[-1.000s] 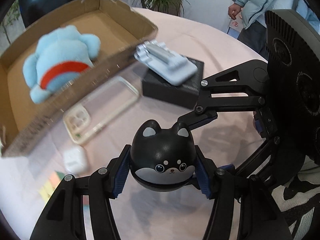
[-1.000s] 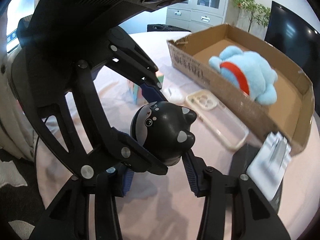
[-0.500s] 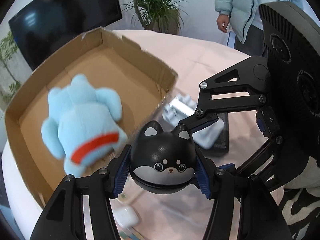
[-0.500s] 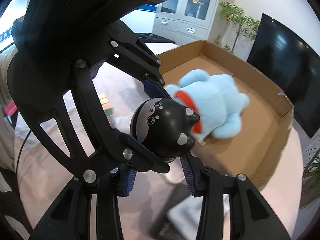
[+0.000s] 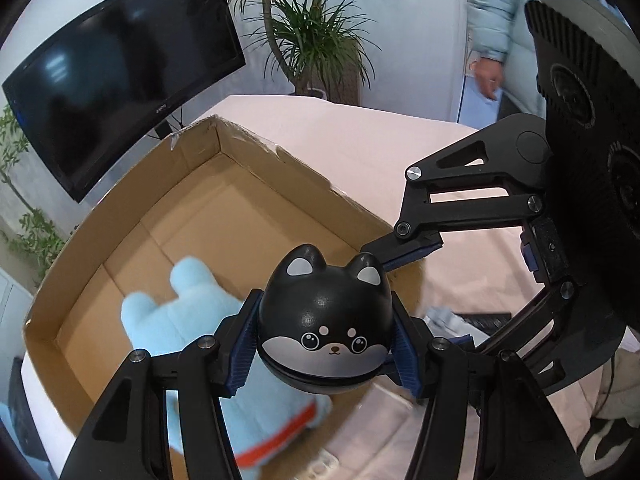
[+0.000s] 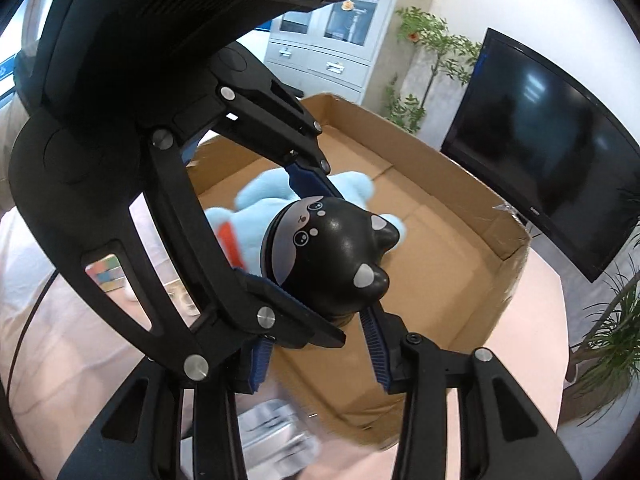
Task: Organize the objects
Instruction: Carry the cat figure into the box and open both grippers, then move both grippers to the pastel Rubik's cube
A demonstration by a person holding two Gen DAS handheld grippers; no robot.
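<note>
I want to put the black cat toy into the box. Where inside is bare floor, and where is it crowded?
Bare cardboard lies at the far end of the cardboard box, between its far walls and the blue plush. The near end is crowded: the plush fills it. The cat toy hangs there in both grippers.

One cardboard box (image 5: pixel 280 184) sits on the tabletop (image 5: pixel 360 132). Inside the box lies one blue plush toy (image 5: pixel 192 312). Above the box hangs one black dog figurine (image 5: pixel 324 320), and two claws meet at it: the left claw (image 5: pixel 324 352) and the right claw (image 6: pixel 316 352). Behind the box stand one dark monitor (image 5: pixel 120 68) and one potted plant (image 5: pixel 312 36). Beside the box, one colour-block cube (image 6: pixel 105 272) shows.
</note>
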